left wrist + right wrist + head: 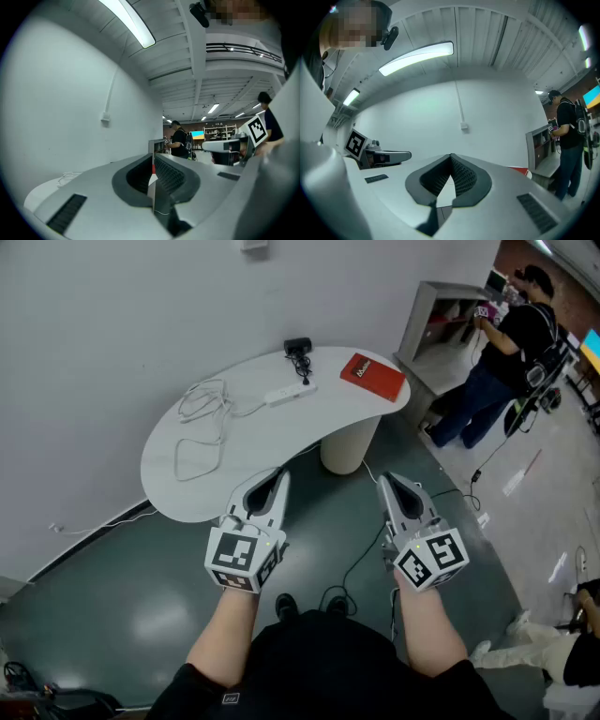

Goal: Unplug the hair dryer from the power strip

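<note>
Left gripper (279,476) and right gripper (384,482) hang closed and empty, short of the table (281,442). The power strip (289,393) lies near its far edge, the hair dryer (298,346) just behind. Best practice: pin the strip, pull the plug straight.

It looks to me like a lab or open office: a white curved table (281,442), glossy green floor (112,615), strip ceiling light (417,57), and a person (506,352) at a shelf unit (441,315).

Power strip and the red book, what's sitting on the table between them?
Nothing. In the head view, the table is bare between the power strip and the red book.
</note>
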